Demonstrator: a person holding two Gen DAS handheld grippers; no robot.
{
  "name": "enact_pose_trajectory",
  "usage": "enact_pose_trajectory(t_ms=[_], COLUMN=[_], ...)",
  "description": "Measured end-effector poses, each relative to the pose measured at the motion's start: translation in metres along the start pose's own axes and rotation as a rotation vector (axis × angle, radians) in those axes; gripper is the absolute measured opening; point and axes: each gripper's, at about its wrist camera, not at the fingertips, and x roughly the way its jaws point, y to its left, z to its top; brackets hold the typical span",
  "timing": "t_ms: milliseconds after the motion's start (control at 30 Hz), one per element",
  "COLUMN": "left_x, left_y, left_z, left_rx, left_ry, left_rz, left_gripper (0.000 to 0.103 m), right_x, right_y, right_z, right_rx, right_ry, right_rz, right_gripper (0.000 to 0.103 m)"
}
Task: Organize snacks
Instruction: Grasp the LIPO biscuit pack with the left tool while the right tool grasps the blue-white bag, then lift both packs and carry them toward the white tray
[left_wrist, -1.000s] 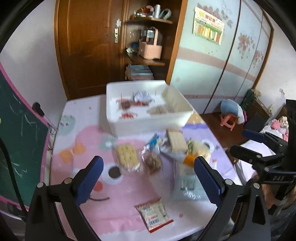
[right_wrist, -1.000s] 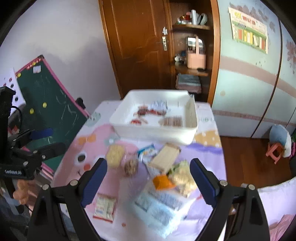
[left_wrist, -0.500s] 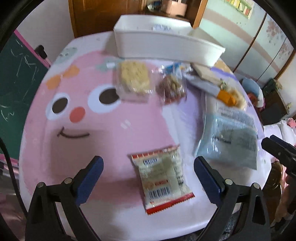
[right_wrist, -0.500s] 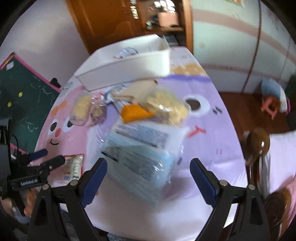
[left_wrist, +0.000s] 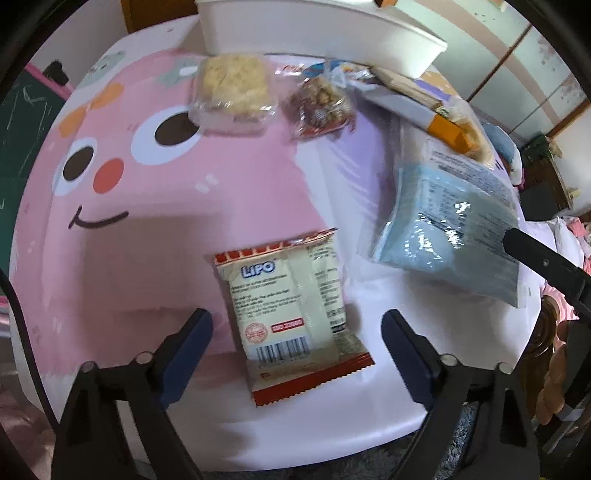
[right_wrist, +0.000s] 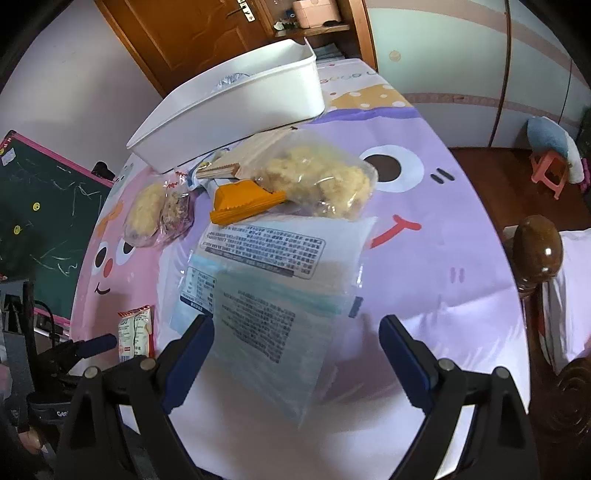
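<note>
A cream and red biscuit packet (left_wrist: 295, 314) lies near the table's front edge, between the blue pads of my left gripper (left_wrist: 295, 332). The jaws are closing and the pads stand apart from the packet. A large pale blue packet (right_wrist: 273, 306) lies between the pads of my right gripper (right_wrist: 295, 332), which is open and clear of it. The blue packet (left_wrist: 454, 229) shows at right in the left wrist view. The white bin (right_wrist: 236, 110) stands at the far side of the table.
Between the bin and the packets lie a clear bag of yellow puffs (right_wrist: 317, 177), an orange-ended pack (right_wrist: 243, 203), a wafer pack (right_wrist: 236, 158), a rice cake (left_wrist: 232, 88) and a small nut snack (left_wrist: 321, 103). A chalkboard (right_wrist: 37, 206) leans at left, a wooden bedpost (right_wrist: 535, 254) at right.
Both grippers have come down close to the table. The left now straddles the biscuit packet with narrower jaws; the right now straddles the blue packet.
</note>
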Motion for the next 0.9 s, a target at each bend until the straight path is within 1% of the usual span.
enact_pose_trajectory(t_ms=[167, 233, 300, 333, 400, 533, 600, 667, 700, 733, 767, 900], left_x=[0.002, 0.002, 0.001, 0.0, -0.002, -0.004, -0.005, -0.006, -0.006, -0.007, -0.007, -0.007], left_y=[0.001, 0.001, 0.0, -0.001, -0.002, -0.005, -0.005, -0.003, -0.002, -0.002, 0.0, 0.005], left_z=[0.0, 0.001, 0.002, 0.002, 0.003, 0.007, 0.007, 0.009, 0.01, 0.01, 0.01, 0.008], left_rx=[-0.006, -0.001, 0.003, 0.005, 0.007, 0.016, 0.017, 0.016, 0.016, 0.011, 0.007, -0.006], left_ry=[-0.002, -0.006, -0.016, -0.021, -0.031, -0.042, -0.048, -0.052, -0.055, -0.058, -0.06, -0.068], left_rz=[0.005, 0.017, 0.03, 0.034, 0.036, 0.019, 0.003, -0.02, -0.029, -0.039, -0.044, -0.051], left_gripper=[0.086, 0.083, 0.073, 0.07, 0.058, 0.052, 0.046, 0.046, 0.046, 0.046, 0.045, 0.045], right_x=[0.012, 0.015, 0.018, 0.02, 0.025, 0.027, 0.026, 0.025, 0.024, 0.022, 0.02, 0.012], right_y=[0.006, 0.011, 0.015, 0.016, 0.018, 0.022, 0.021, 0.021, 0.02, 0.021, 0.023, 0.037], right_z=[0.0, -0.001, -0.001, -0.001, -0.003, -0.004, -0.004, -0.005, -0.005, -0.005, -0.006, -0.009], right_rx=[-0.017, -0.032, -0.047, -0.052, -0.06, -0.085, -0.084, -0.08, -0.074, -0.074, -0.078, -0.137], right_ry=[0.02, 0.024, 0.03, 0.035, 0.046, 0.038, 0.034, 0.03, 0.028, 0.023, 0.013, -0.023], right_rz=[0.01, 0.014, 0.017, 0.017, 0.008, -0.012, 0.001, 0.033, 0.061, 0.089, 0.102, 0.068], right_gripper=[0.091, 0.091, 0.089, 0.086, 0.084, 0.078, 0.074, 0.057, 0.05, 0.036, 0.024, 0.019])
